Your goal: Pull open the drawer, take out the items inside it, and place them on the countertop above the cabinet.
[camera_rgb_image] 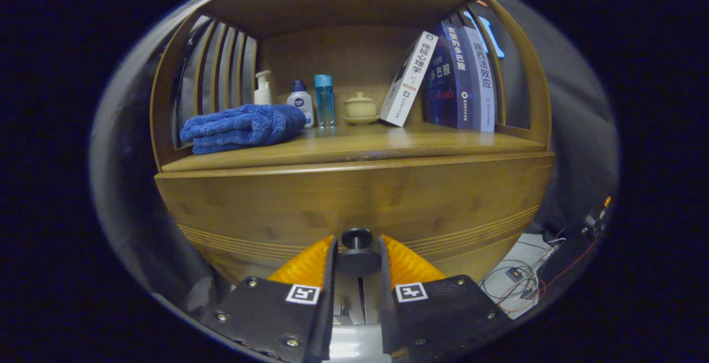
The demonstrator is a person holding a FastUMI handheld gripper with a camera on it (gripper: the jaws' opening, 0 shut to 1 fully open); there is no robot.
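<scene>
Dark and round, the drawer knob (356,251) sits right between the two fingers of the gripper (357,253), and the fingers look closed on its sides, so I judge the grasp as made, though real contact on both sides is hard to confirm from this angle. The step in hand is, I think, pulling open the drawer (354,202). To do it well, the pull should go straight back along the line of the fingers, level and slow, without twisting, because a small round knob can slip out of the grip if the gripper tilts. Just beyond the fingertips is the wooden drawer front, which seems fully shut, so the items inside are hidden. Above and further beyond is the countertop (388,144), where the items must go. On it, beyond the left finger, lies a folded blue towel (242,127); behind are three small bottles (302,105) and a lidded cup (360,108), and books (454,77) lean beyond the right finger.
</scene>
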